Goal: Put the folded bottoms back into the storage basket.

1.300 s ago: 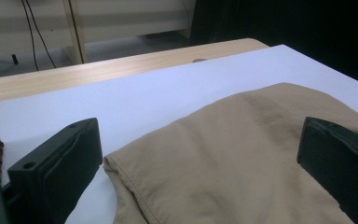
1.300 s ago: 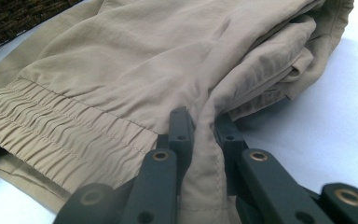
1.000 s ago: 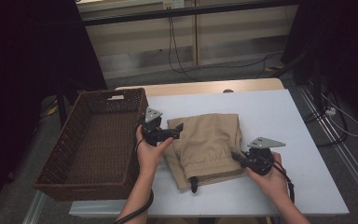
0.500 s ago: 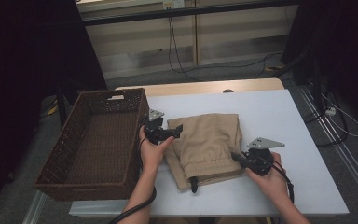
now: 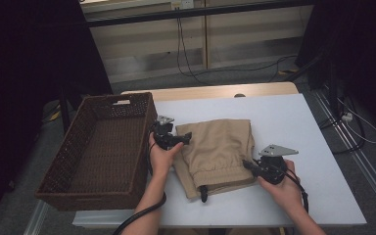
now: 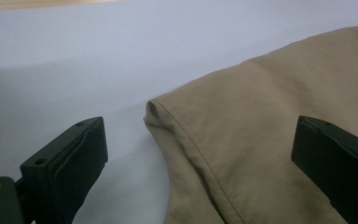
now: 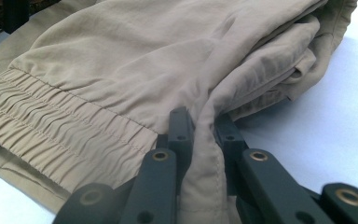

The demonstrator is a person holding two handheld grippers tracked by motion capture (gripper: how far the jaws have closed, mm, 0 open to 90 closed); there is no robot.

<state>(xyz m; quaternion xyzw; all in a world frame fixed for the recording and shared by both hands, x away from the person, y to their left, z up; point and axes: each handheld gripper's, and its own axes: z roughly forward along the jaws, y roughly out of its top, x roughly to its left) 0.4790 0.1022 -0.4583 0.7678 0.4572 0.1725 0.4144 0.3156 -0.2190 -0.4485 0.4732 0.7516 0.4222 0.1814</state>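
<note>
Folded tan trousers lie in the middle of the white table, elastic waistband toward the near edge. My left gripper hovers at the cloth's left edge, next to the basket. In the left gripper view its jaws stand wide apart, a folded corner of the trousers lying between them. At the cloth's near right edge my right gripper is shut on a pinched ridge of the trousers, which runs up between its closed jaws.
A dark brown woven basket sits on the table's left part, its right wall close to my left hand. A black drawstring end pokes out below the waistband. Cables trail on the floor behind the table.
My left gripper has shifted slightly right onto the trousers' left edge. The right gripper has held its place, still clamped on the cloth.
</note>
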